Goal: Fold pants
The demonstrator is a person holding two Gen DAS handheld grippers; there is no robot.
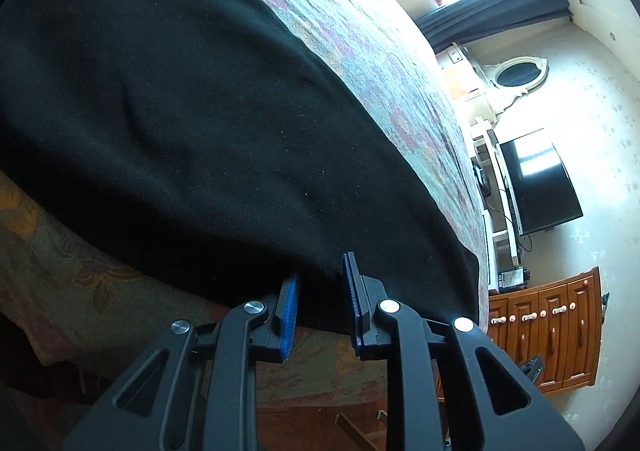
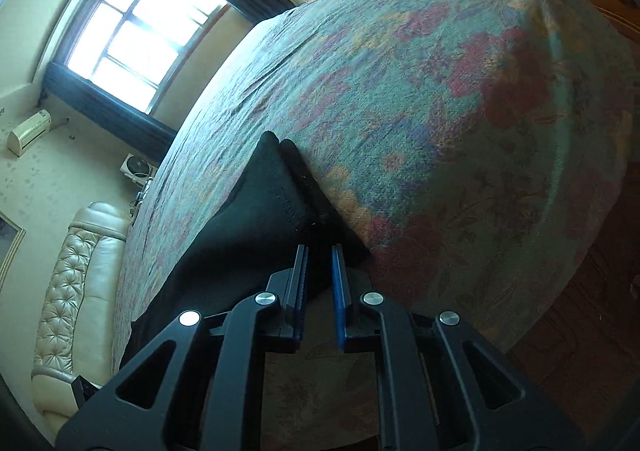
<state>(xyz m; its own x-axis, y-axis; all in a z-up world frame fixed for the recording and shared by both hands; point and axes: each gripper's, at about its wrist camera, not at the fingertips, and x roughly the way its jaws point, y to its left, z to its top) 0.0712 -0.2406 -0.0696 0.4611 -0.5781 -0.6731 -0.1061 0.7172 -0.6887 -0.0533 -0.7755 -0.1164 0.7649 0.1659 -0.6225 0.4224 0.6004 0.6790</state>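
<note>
Both my left tongs and right tongs pinch the black pants at the near edge of the bed, ready to lift and fold.

No text, label, brand, number or sign can be read in either wrist view.

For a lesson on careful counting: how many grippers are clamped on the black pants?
2. The left gripper pinches the pants at their near edge on the bed; the right gripper grips another part.
</note>
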